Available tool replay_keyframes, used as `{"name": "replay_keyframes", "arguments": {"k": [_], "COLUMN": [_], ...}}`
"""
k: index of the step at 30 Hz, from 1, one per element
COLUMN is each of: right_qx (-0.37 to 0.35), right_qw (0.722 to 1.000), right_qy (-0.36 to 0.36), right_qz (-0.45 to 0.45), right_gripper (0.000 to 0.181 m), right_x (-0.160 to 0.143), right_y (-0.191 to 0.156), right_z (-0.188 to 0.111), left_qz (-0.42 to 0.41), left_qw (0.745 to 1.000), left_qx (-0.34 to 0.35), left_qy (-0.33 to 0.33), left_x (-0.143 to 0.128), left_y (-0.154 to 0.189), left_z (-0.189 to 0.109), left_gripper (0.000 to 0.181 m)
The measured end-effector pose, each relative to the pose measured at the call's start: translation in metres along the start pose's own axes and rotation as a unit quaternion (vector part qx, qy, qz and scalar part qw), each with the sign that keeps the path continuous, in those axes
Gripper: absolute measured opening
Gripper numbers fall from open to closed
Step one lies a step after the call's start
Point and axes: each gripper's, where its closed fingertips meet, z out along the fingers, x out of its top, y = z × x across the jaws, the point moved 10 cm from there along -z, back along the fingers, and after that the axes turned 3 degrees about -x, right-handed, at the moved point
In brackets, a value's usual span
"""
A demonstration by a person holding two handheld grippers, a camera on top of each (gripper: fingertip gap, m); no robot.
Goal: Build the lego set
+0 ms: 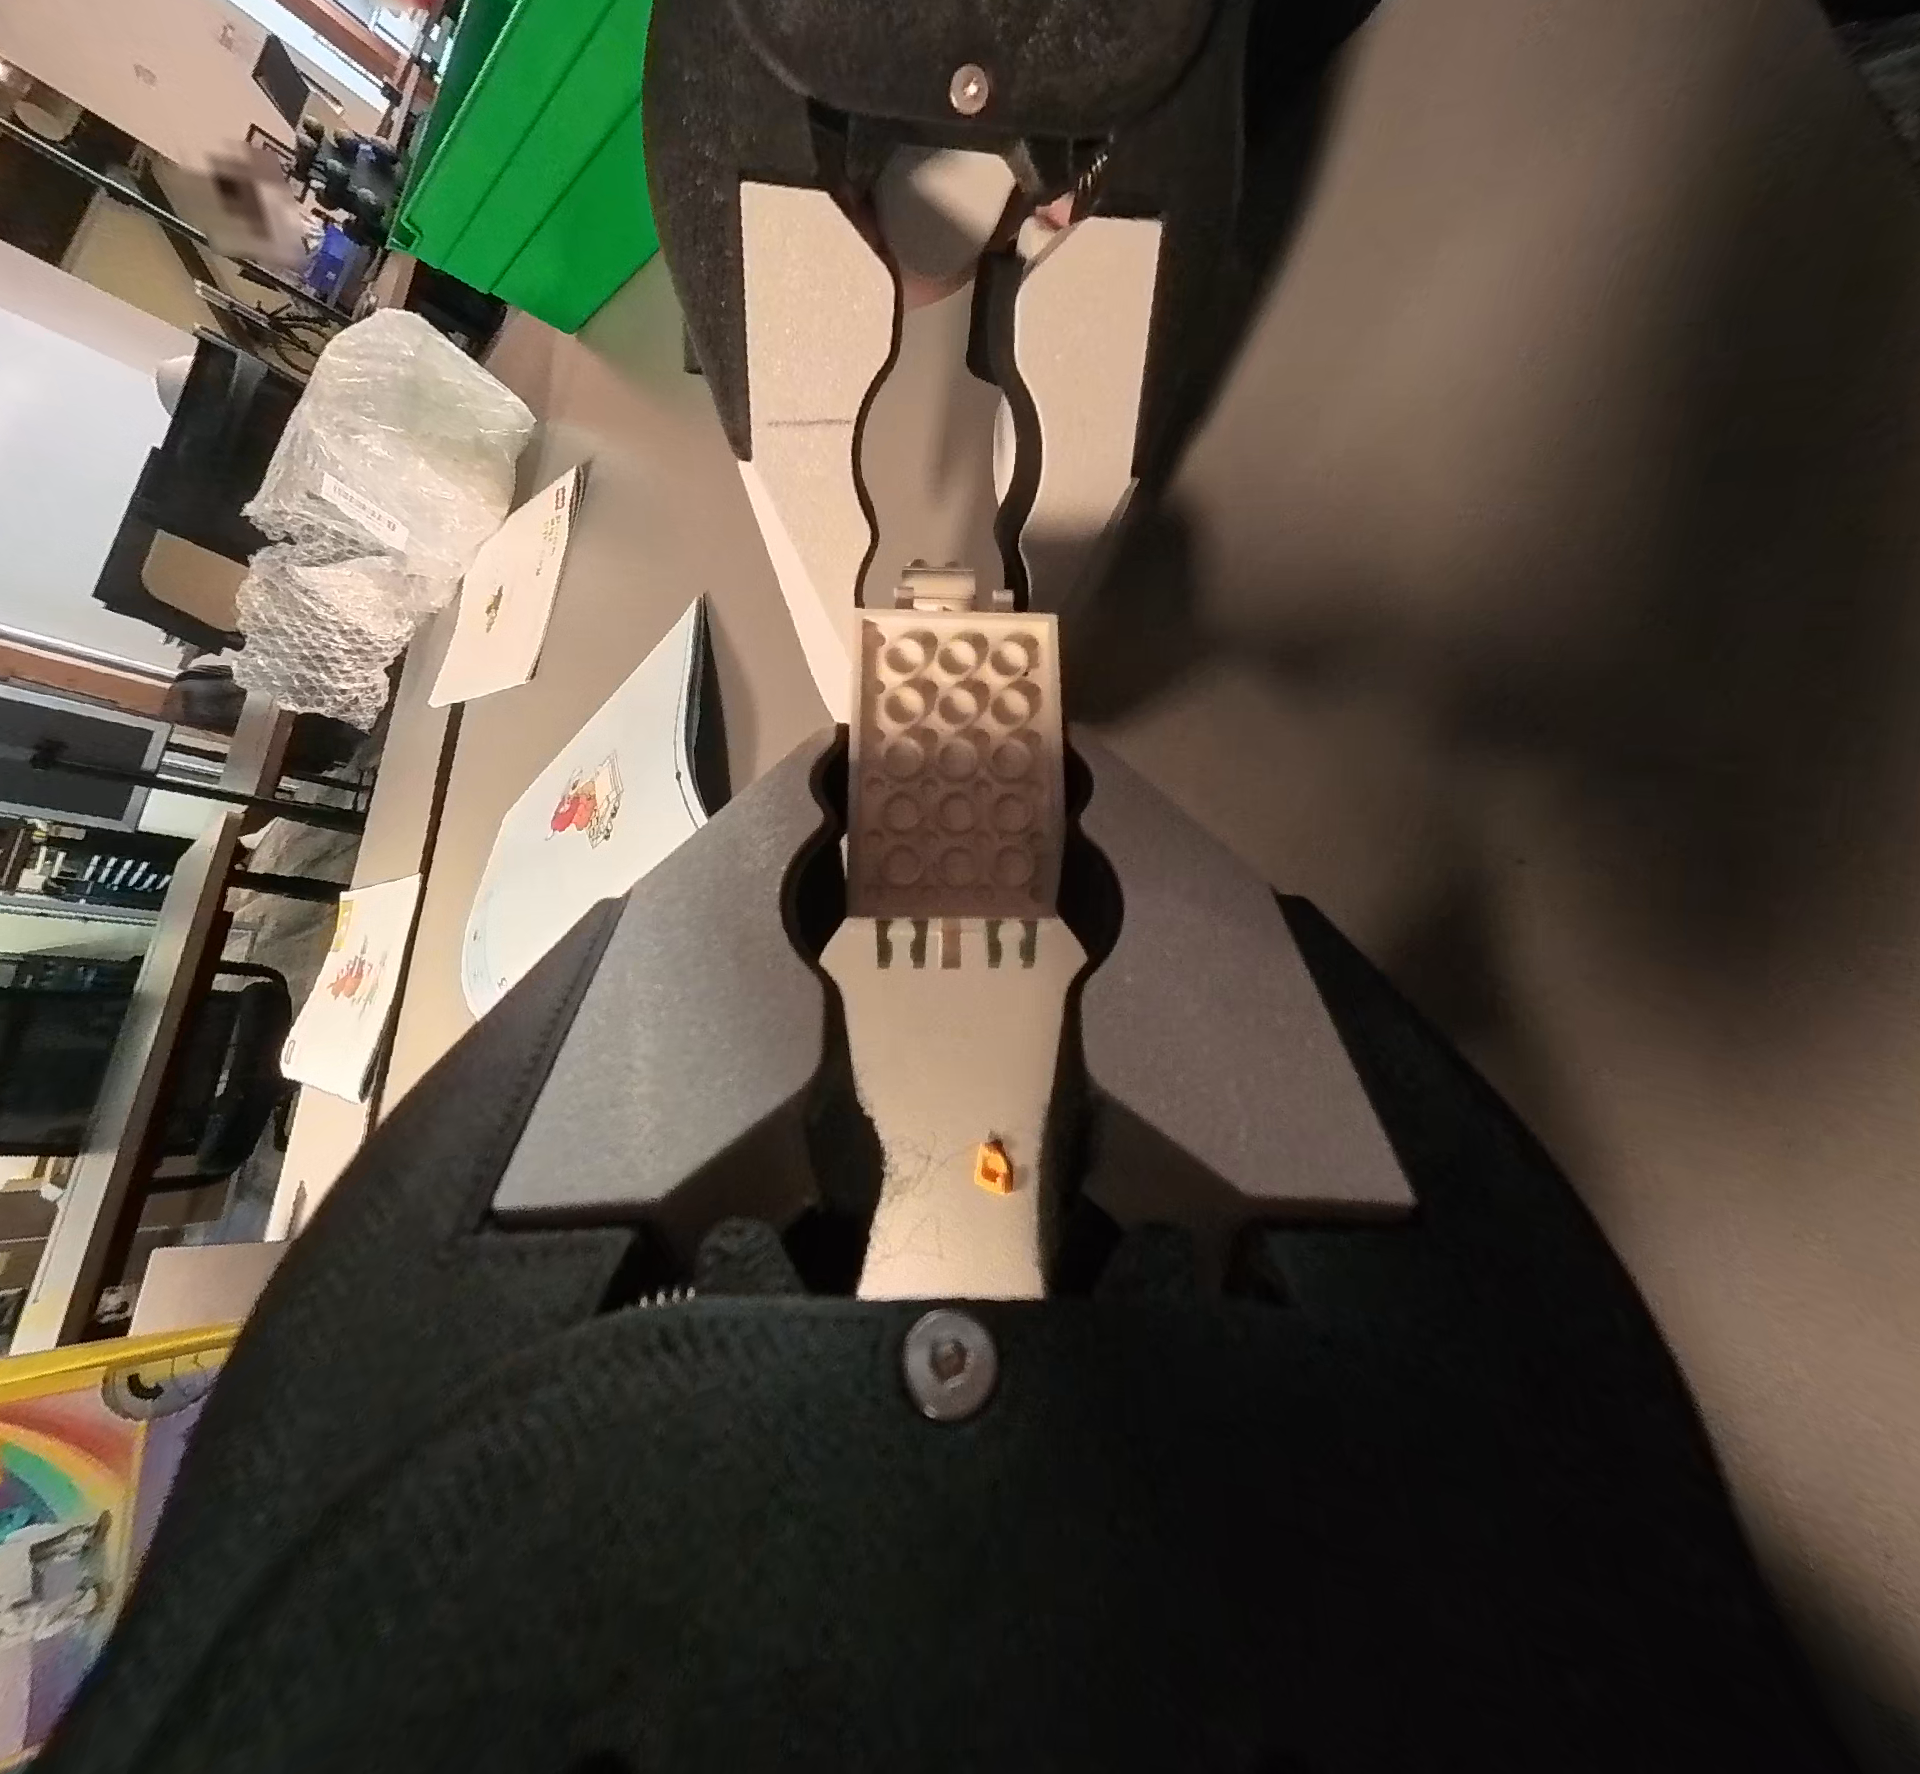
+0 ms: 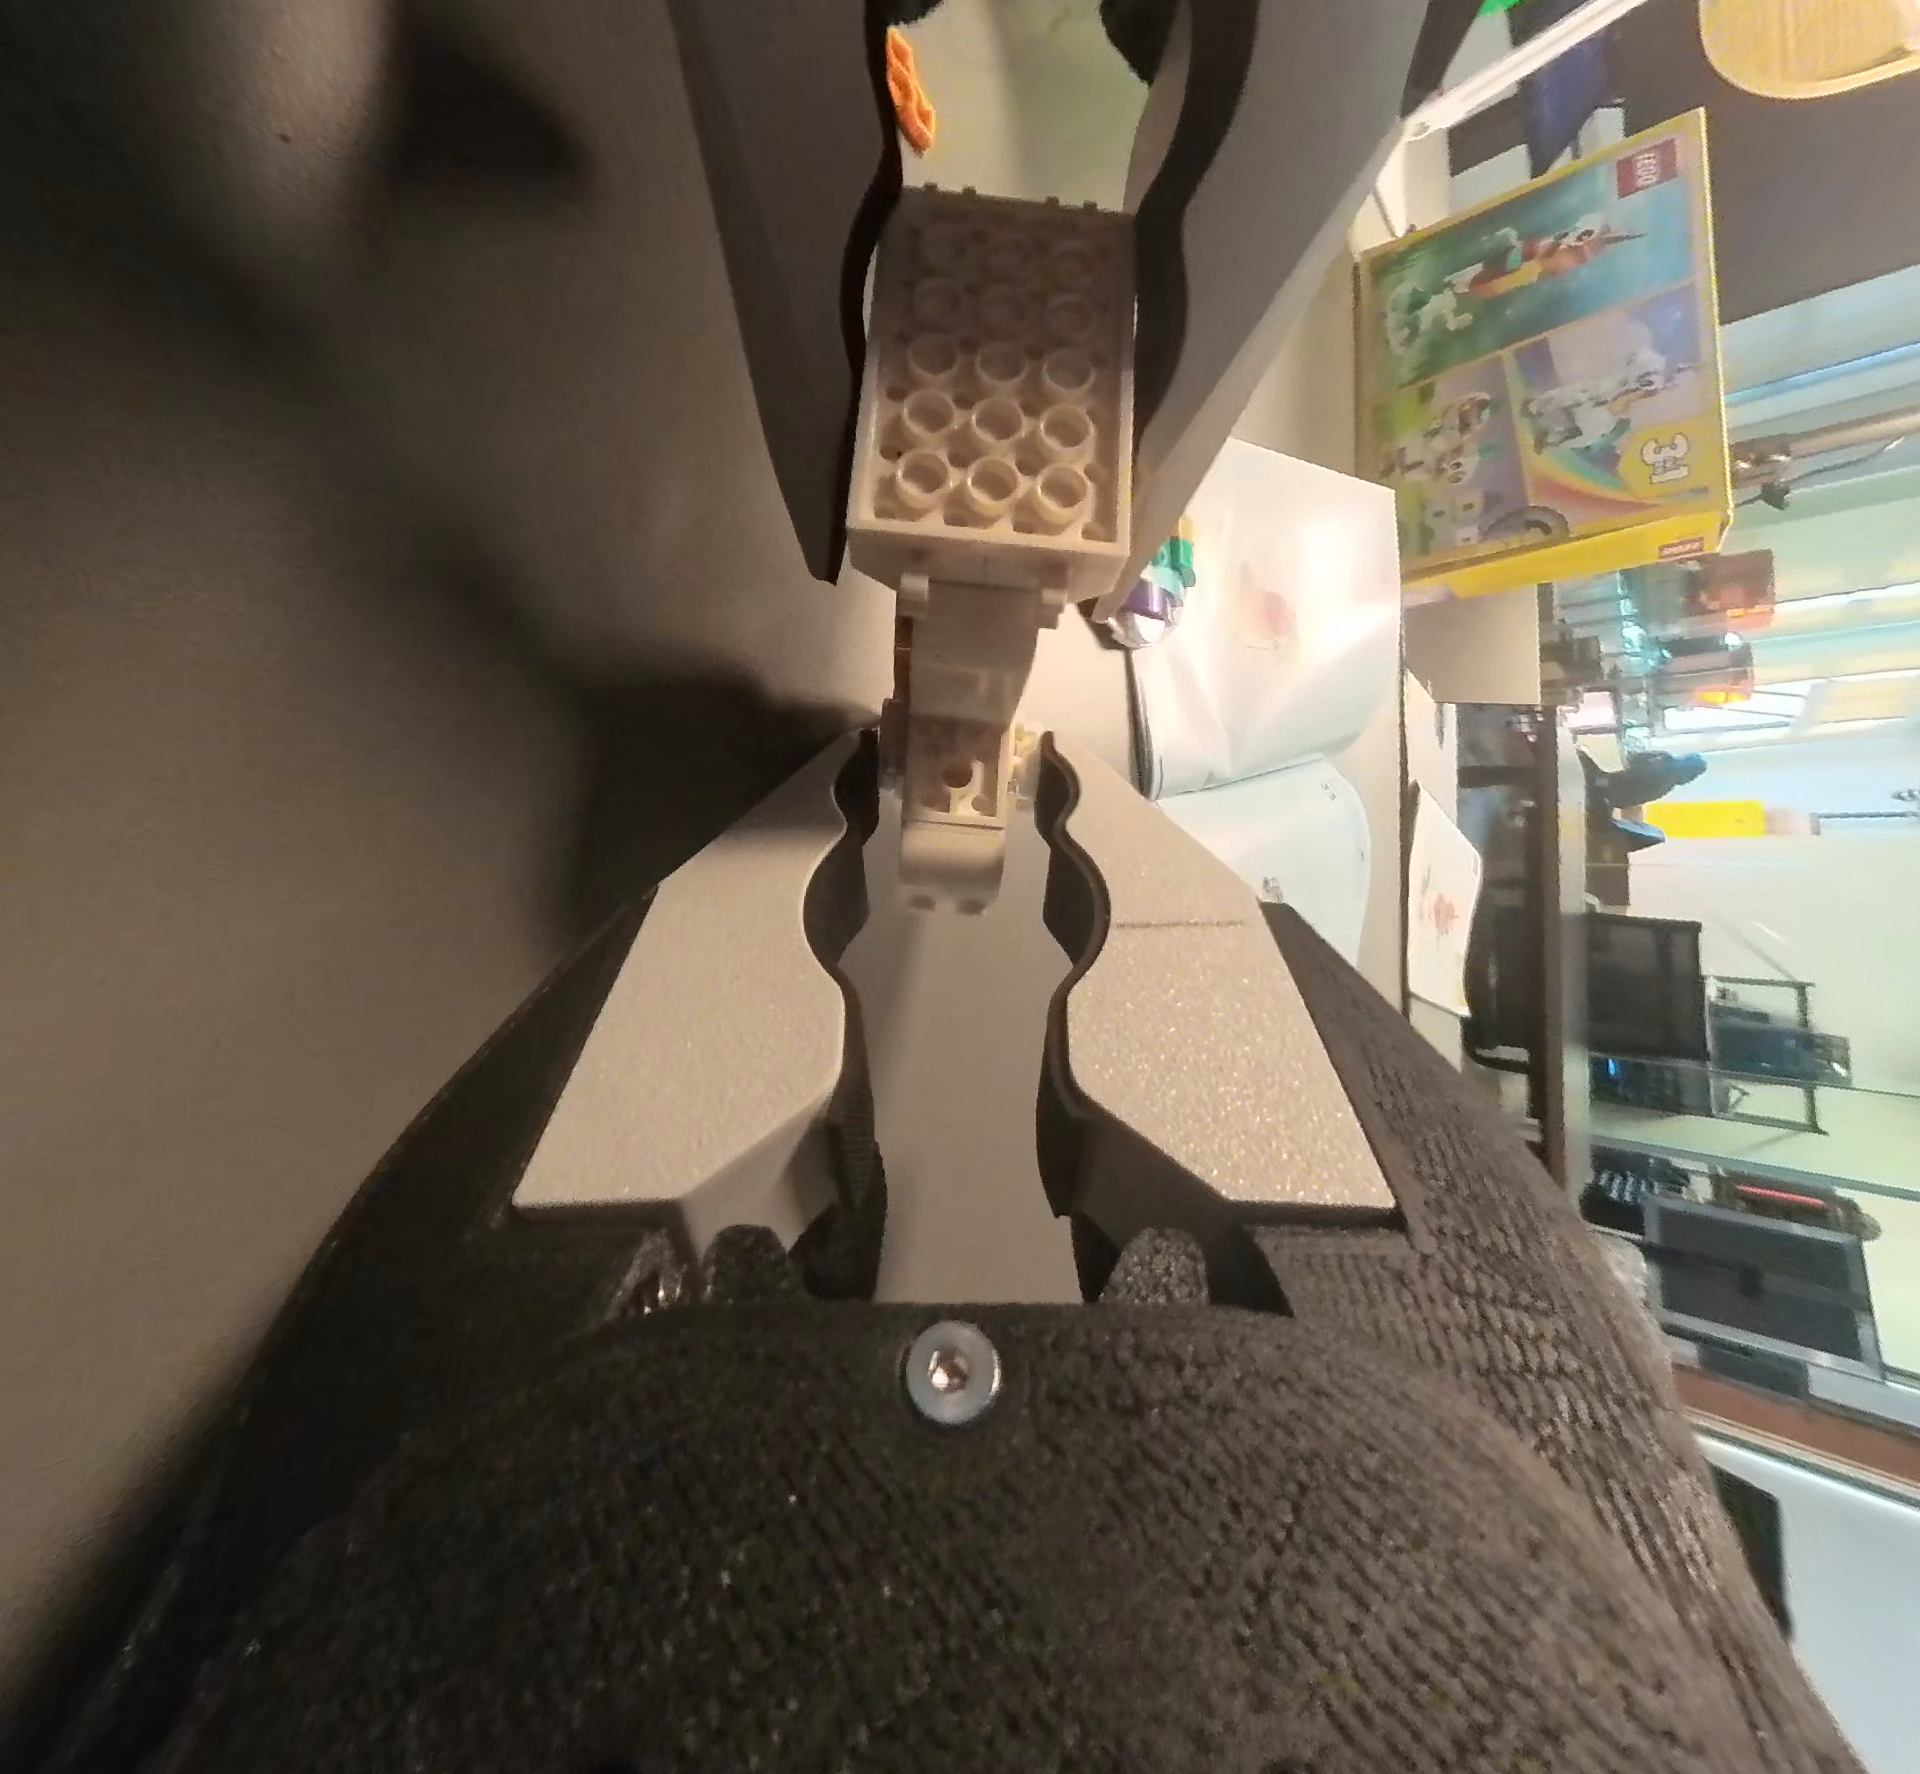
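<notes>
My left gripper [image 1: 956,758] is shut on a white lego plate [image 1: 956,748], held by its long sides with the underside tubes facing the camera. The right gripper [image 1: 943,581] faces it from above in this view. In the right wrist view my right gripper [image 2: 954,748] is shut on a small white lego assembly [image 2: 951,820], which meets the end edge of the white plate [image 2: 987,405] held by the left gripper [image 2: 977,571]. A small orange piece [image 1: 994,1161] lies on the table below the left gripper; it also shows in the right wrist view [image 2: 912,88].
Both grippers hover over a grey table [image 1: 1455,477]. Green bins [image 1: 540,93], bubble wrap [image 1: 384,457] and instruction booklets [image 1: 592,789] lie along one side. The lego box [image 2: 1538,342] stands near the table's edge, with an office room behind it. Less than 4 cm separates the two grippers' tips. From either gripper's tips it is about 9 centimeters to the small orange piece [image 1: 994,1161].
</notes>
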Motion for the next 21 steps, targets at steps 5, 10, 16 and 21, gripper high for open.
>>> {"name": "replay_keyframes", "arguments": {"k": [5,10,16,21], "right_qx": [0.012,0.021,0.038,0.043], "right_qw": [1.0,0.999,0.994,0.991], "right_qy": [0.007,0.023,0.057,0.083], "right_qz": [0.007,0.039,0.085,0.098], "right_gripper": [0.028,0.028,0.028,0.028], "right_x": [-0.001,-0.005,-0.01,-0.012], "right_y": [0.001,0.003,0.004,0.002], "right_z": [-0.001,0.0,0.0,0.0], "left_qz": [-0.006,-0.014,-0.004,-0.001], "left_qw": [1.0,1.0,1.0,1.0], "left_qx": [-0.005,-0.005,0.022,0.005], "left_qy": [0.008,0.015,0.018,-0.017], "left_x": [0.0,-0.002,-0.005,-0.013], "left_y": [0.0,0.0,0.0,0.003], "left_z": [0.0,0.001,-0.001,0.004], "left_gripper": [0.036,0.037,0.04,0.052]}}
